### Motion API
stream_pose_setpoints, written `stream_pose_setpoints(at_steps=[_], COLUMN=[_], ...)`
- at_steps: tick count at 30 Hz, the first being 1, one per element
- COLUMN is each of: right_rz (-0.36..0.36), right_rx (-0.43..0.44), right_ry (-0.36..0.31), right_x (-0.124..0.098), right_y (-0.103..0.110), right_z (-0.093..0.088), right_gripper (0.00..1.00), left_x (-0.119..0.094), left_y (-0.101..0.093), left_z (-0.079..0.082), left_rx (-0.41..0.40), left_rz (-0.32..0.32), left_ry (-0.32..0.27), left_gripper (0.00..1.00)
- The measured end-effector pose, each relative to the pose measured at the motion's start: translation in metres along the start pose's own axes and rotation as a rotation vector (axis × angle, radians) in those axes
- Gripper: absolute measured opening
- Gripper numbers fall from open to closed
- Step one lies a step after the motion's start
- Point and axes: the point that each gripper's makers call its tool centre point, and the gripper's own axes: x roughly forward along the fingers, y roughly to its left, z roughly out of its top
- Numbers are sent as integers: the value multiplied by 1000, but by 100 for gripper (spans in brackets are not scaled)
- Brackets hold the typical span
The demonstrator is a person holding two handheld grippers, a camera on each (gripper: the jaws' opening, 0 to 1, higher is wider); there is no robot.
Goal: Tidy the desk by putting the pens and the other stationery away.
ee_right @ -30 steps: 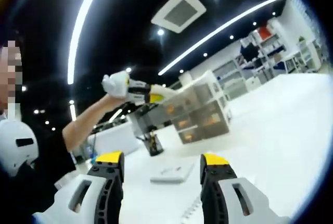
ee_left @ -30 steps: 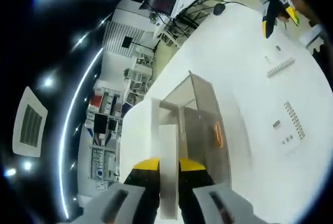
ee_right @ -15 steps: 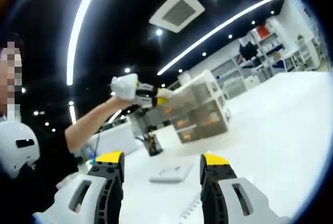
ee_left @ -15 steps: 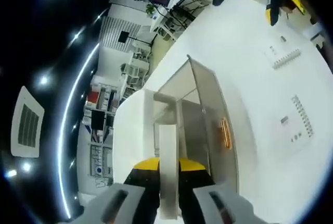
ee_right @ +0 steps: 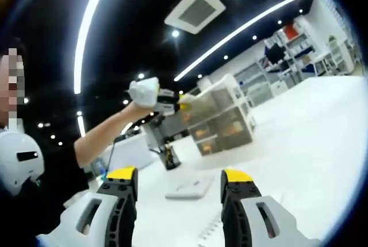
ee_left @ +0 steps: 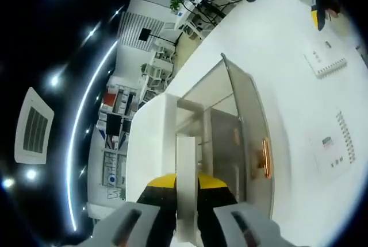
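Between your left gripper (ee_left: pixel 186 185)'s yellow-tipped black jaws you have a plain white flat piece (ee_left: pixel 186 186), and just ahead of it stands the drawer unit (ee_left: pixel 227 138), white on top with smoky translucent fronts and an orange handle (ee_left: pixel 265 157). Beyond it spreads the white desk (ee_left: pixel 276 46), with a white spiral-edged notebook (ee_left: pixel 326 63) far ahead. Your right gripper (ee_right: pixel 179 192) has grey bodies with yellow caps over black pads; ahead lies a pale grey pad (ee_right: pixel 188 189) and a black pen cup (ee_right: pixel 169 158).

A white eraser (ee_left: pixel 186 184) stands upright, pinched over the clear drawer unit (ee_left: pixel 230 138); a notebook (ee_right: pixel 188 189) lies flat.
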Motion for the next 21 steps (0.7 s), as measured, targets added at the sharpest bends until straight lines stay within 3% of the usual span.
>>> stream_pose_setpoints(at_steps=[7, 11, 14, 16, 17, 19, 21], right_rz=[-1, 0, 4, 3, 2, -1, 2], right_rx=[12, 13, 14, 15, 15, 14, 14], right_ry=[-10, -7, -4, -4, -4, -5, -4], right_x=[-3, -2, -1, -1, -1, -1, 0], right_y=[-3, -4, -3, -3, -3, -3, -1], right_z=[2, 0, -1, -1, -1, -2, -3], right_gripper=[55, 55, 55, 55, 55, 55, 55], left_x=[6, 7, 6, 5, 4, 1, -2], left_y=[1, 4, 3, 5, 7, 10, 11], left_z=[6, 5, 5, 5, 4, 2, 2], left_rx=[-8, -86, -221, -284, -315, -313, -311], left_rz=[-4, -10, -35, -45, -39, -17, -5], left_ry=[2, -27, -70, -95, -99, -97, -108], left_gripper=[12, 13, 16, 21, 28, 34, 32])
